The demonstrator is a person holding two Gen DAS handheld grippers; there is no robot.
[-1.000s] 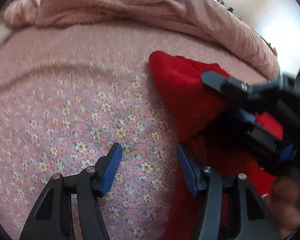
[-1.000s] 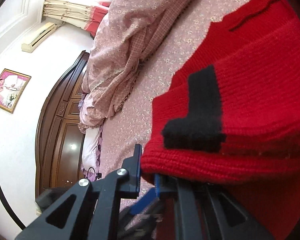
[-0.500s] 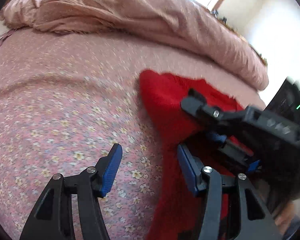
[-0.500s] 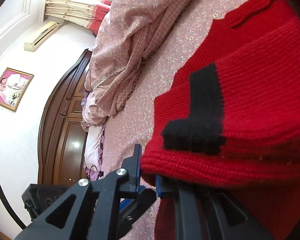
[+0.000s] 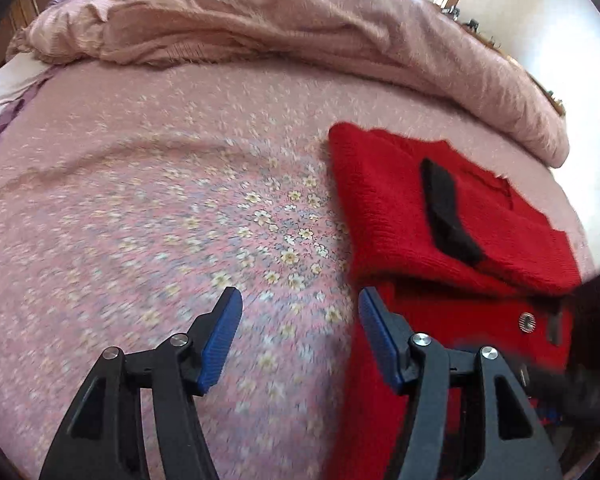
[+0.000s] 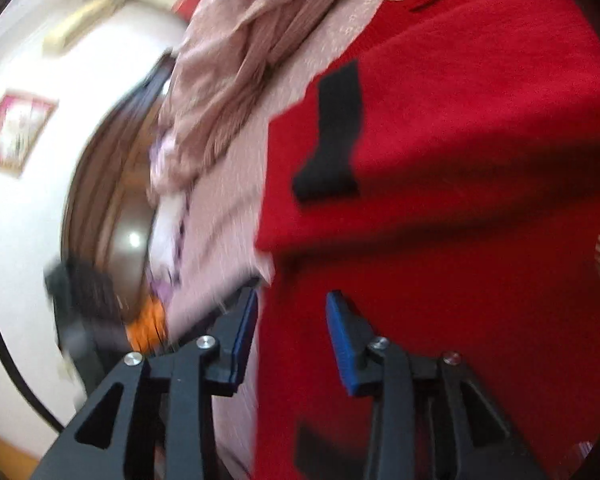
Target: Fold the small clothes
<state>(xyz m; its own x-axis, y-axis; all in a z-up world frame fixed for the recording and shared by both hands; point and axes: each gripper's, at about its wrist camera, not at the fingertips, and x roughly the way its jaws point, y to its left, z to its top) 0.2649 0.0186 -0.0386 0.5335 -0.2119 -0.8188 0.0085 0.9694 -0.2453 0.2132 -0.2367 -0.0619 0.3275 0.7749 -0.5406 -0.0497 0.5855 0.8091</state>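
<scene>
A small red knitted sweater [image 5: 400, 216] with a black patch [image 5: 444, 216] lies on the pink flowered bed sheet [image 5: 160, 220], its upper part folded over the lower part. My left gripper [image 5: 300, 336] is open and empty, hovering over the sheet at the sweater's left edge. In the right wrist view the sweater [image 6: 460, 160] fills the right side, black patch [image 6: 332, 136] on top. My right gripper [image 6: 290, 332] is open over the sweater's lower layer, holding nothing.
A crumpled pink quilt [image 5: 300, 24] lies along the back of the bed. A dark wooden headboard [image 6: 112, 208], a pillow [image 6: 168, 232] and a framed picture [image 6: 16, 128] on the white wall show in the right wrist view.
My right gripper has opened and let go of the sweater's folded edge, which now lies flat on the lower layer. The right gripper has pulled back. My left gripper has stayed open.
</scene>
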